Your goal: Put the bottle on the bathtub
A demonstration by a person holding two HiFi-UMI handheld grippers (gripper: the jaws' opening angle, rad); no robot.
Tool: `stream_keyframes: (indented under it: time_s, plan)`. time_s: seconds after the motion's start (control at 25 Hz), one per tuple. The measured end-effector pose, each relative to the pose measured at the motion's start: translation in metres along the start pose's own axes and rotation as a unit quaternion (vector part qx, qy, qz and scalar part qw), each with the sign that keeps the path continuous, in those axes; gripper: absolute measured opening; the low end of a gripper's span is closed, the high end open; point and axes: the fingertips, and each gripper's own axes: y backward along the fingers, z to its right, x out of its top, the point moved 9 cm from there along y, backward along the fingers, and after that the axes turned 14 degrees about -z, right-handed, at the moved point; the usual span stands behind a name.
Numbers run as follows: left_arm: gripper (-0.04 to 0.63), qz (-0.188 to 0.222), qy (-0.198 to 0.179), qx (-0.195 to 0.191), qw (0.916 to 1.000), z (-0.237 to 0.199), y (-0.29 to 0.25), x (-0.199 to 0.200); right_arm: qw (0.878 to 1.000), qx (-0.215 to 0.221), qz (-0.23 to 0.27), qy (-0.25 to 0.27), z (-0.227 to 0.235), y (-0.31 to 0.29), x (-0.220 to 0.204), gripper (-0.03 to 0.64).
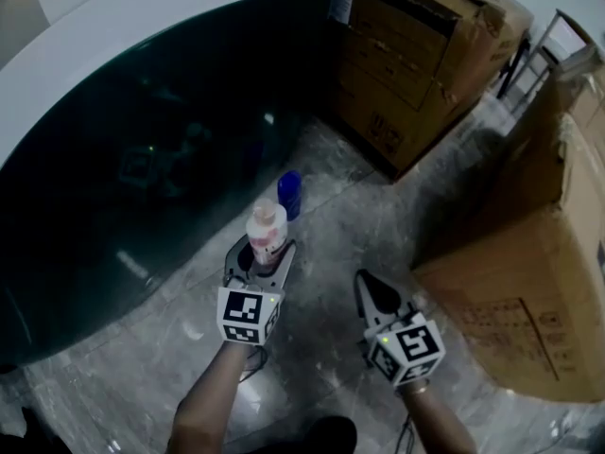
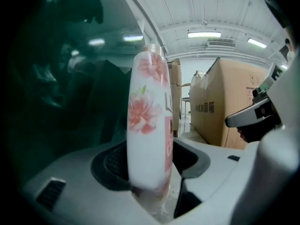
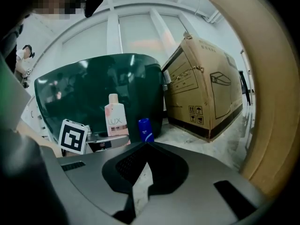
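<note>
Left claw (image 1: 266,253) pinches the bottle (image 1: 267,231) upright, cap pointing up; right claw (image 1: 365,280) is pressed together.

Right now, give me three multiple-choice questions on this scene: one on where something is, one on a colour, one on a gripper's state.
1. Where is the small blue bottle?
A on the floor beside the bathtub
B on a cardboard box
C on the tub's white rim

2. What colour is the bottle in the left gripper?
A green
B white with pink flowers
C black

3. How is the right gripper?
A shut on a bottle
B wide open
C shut and empty

Answers:
1 A, it stands on the floor by the dark tub wall.
2 B, the left gripper view shows the flowers.
3 C, its jaws meet with nothing between.
</note>
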Motion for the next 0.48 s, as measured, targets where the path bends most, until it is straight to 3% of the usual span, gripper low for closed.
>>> stream_keyframes:
  time_s: [0.48]
  plan:
    - [0.253, -0.018, -0.003, -0.006, 0.9998, 0.001, -0.047, -0.032, 1.000, -0.005, -0.009, -0.008, 0.015, -0.030, -0.023, 0.002]
